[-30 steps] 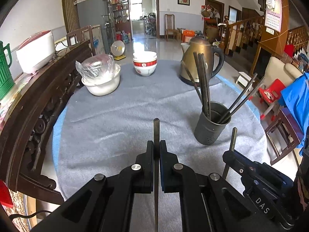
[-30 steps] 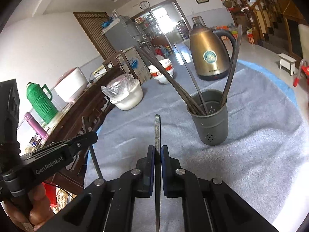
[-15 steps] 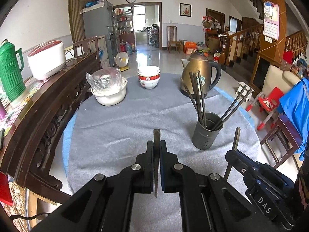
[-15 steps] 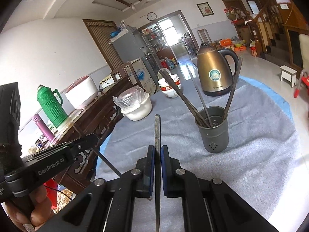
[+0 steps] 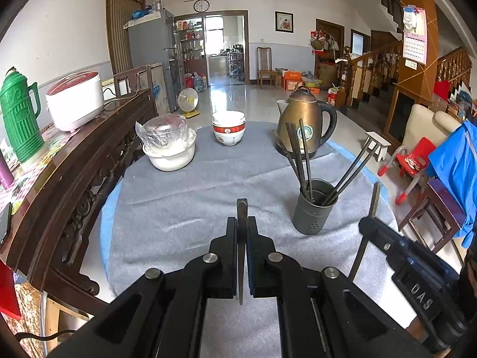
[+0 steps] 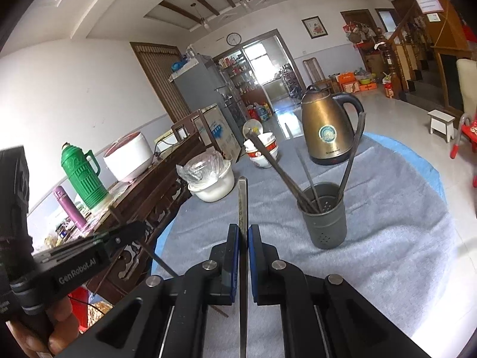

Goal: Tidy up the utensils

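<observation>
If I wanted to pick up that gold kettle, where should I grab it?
Probably by the black handle of the kettle. It loops out on the side away from the bowls, leaving a gap for a finger. Come from that open side, past the cup of chopsticks; the round body looks too wide and smooth to pinch.

The holder (image 5: 314,208) hides the lower ends of the chopsticks (image 5: 304,155) inside it. Kettle (image 6: 326,128) label is too small to read, and the hand (image 6: 44,334) gets cut off by the frame edge.

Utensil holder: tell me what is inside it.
The utensil holder holds several dark chopsticks standing tilted, fanned against its rim. Their lower ends and the holder's bottom are hidden by its wall.
</observation>
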Tool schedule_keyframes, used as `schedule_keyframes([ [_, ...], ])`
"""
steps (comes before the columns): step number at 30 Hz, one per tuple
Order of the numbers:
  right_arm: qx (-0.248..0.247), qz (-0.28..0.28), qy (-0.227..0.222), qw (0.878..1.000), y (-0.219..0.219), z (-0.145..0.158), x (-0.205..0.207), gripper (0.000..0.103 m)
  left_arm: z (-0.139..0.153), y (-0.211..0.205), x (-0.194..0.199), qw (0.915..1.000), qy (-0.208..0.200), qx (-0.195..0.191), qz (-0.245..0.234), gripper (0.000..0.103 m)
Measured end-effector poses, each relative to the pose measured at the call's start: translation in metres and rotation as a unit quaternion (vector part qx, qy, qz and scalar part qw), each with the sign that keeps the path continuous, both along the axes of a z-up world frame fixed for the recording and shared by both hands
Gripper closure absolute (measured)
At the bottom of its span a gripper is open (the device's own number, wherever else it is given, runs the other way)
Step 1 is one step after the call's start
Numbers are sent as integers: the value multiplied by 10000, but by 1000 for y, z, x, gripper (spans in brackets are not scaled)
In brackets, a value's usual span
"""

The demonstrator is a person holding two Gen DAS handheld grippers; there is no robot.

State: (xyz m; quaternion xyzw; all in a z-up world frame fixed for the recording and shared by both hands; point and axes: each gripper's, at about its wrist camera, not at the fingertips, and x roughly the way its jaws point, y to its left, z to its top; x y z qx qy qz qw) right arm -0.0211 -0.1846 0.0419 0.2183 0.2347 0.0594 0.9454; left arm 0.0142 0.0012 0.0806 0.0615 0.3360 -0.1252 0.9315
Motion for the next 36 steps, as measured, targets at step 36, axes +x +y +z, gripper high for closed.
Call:
schedule_keyframes([
  [36, 166, -755, -665, 9948, -102, 53, 20, 96, 60, -71, 34, 9977, -127, -143, -644, 97],
])
